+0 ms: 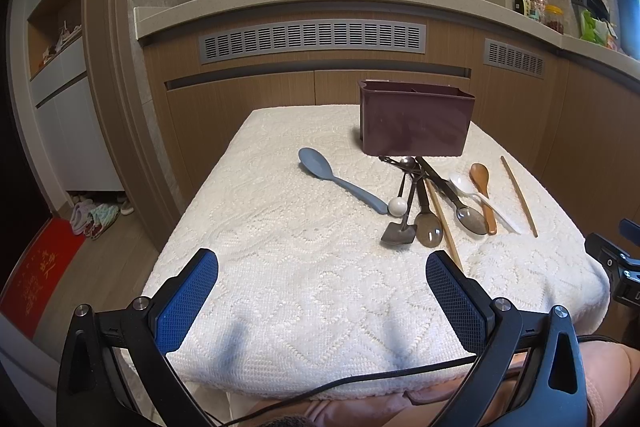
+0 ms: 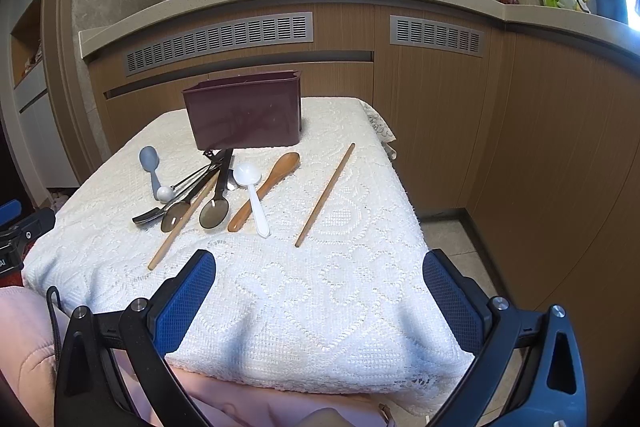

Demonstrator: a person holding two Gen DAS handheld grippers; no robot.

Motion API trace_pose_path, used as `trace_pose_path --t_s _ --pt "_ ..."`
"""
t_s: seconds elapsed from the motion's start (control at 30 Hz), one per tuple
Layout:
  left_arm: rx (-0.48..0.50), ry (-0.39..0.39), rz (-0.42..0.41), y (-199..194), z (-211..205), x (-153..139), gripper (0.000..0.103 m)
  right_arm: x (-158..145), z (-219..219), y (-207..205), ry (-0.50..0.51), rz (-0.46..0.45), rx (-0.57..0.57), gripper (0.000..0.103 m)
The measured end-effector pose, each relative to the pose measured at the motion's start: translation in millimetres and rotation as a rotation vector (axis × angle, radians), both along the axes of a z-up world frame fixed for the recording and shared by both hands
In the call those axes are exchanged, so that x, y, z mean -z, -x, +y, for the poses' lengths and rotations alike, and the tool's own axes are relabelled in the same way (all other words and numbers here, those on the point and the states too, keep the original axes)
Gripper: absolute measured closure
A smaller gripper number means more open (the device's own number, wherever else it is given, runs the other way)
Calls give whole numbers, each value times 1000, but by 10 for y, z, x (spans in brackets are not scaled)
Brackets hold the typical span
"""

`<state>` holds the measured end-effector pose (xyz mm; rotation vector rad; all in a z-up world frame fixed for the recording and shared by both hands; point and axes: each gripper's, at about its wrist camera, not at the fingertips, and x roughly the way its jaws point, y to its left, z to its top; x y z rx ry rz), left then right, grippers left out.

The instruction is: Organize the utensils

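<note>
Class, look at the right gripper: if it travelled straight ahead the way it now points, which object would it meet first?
Probably the lone wooden chopstick, lying apart from the other utensils. The open right gripper aims over bare white cloth first; depth is uncertain.

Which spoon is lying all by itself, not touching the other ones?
The blue-grey plastic spoon, lying left of the pile. Its bowl points away alone; the other spoons crowd together beside the maroon plastic holder.

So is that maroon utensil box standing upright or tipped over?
Upright. The maroon box stands on its base on the white cloth, open rim facing up, with the utensils lying outside in front.
</note>
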<state>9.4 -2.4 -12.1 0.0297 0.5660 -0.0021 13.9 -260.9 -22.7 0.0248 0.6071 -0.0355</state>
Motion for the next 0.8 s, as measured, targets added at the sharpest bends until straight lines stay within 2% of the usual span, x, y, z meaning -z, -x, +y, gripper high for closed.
trace_pose_path --t_s 0.8 --pt "15 -5 18 -17 13 15 0 8 -4 -28 -3 3 -9 0"
